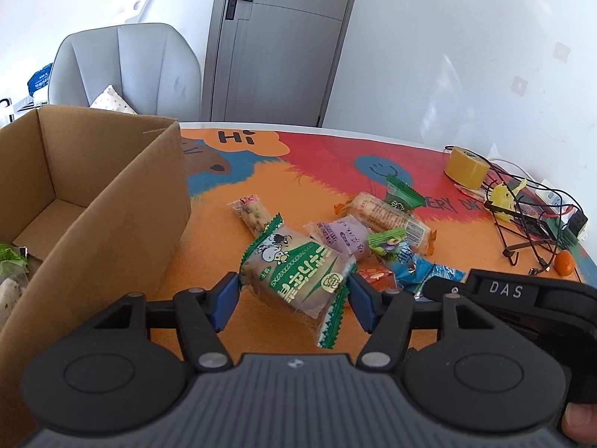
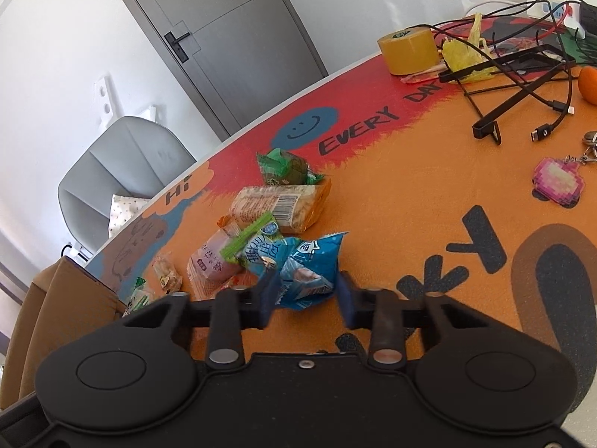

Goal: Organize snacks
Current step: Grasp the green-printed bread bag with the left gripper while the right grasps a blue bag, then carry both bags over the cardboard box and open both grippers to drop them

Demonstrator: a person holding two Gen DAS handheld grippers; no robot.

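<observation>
Between the blue fingertips [image 1: 224,300] of the left gripper [image 1: 293,295] we saw a tan bread packet [image 1: 298,276] with green zigzag edges and a black-and-white cow print. Between the right gripper's [image 2: 306,298] fingers lay a blue-and-white crinkled packet [image 2: 304,272]. Beyond the fingers lay a pale purple packet [image 1: 341,237] and a dark green one [image 1: 401,194]. The table mat [image 1: 298,171] was orange and red with blue smiling blobs. Left of the fingers stood a plain brown box [image 1: 112,216].

Each camera sits on its own gripper and looks forward and down along the fingers, close above the orange table [image 1: 231,224]. Both views share the snack pile [image 1: 358,231], the grey door [image 2: 238,37] and the tape roll [image 2: 408,50].
</observation>
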